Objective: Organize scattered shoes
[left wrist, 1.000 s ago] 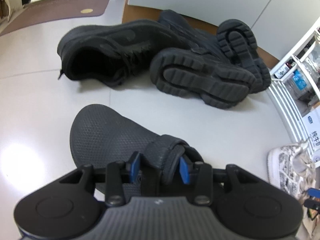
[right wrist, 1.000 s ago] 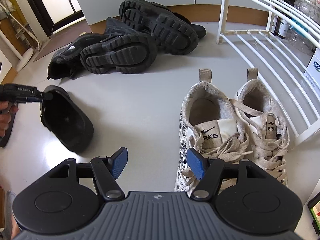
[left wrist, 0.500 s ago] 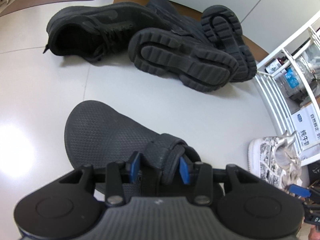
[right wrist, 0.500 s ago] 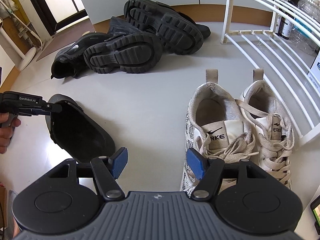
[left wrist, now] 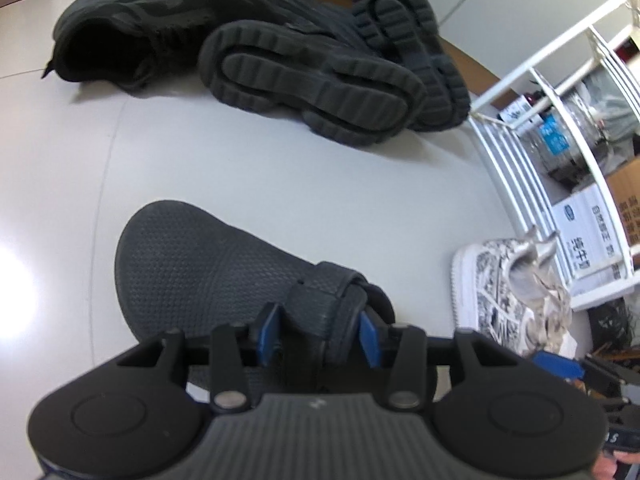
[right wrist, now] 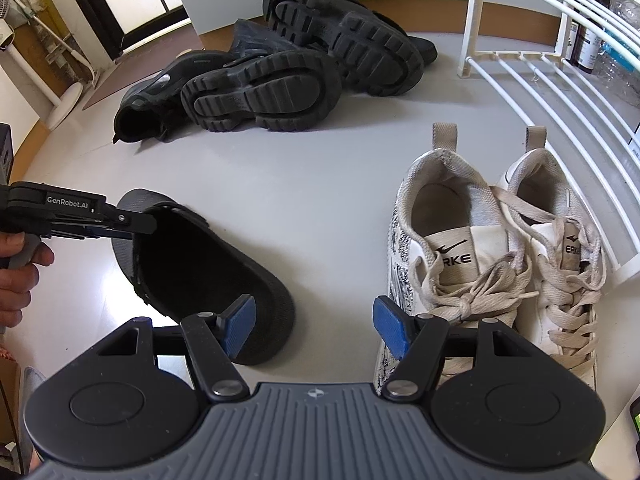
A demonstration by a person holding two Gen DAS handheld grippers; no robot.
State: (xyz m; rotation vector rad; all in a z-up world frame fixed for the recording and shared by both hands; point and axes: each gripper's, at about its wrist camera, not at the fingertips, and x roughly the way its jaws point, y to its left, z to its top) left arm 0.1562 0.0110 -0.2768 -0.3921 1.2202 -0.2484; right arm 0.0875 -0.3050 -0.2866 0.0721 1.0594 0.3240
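Left hand-held gripper (left wrist: 318, 330) clamps the dark textured rubber clog's strap (left wrist: 326, 300); set it (sole down) beside the white laced sneakers (right wrist: 496, 264), ahead of the empty, half-open right hand-held gripper (right wrist: 314, 330).

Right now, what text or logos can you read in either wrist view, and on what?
"GenRobot.AI": side of the left gripper.
"ERKE", partly lace-covered: tongues of the white sneakers.
Chinese print on the white box by the rack: too blurred to read.
Bottle labels: unreadable.

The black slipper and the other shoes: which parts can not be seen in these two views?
- Black slipper: heel hidden behind the left tool, left wrist view.
- White sneakers: toes hidden behind the right tool, right wrist view.
- Black sneaker: front hidden behind the chunky black shoes.
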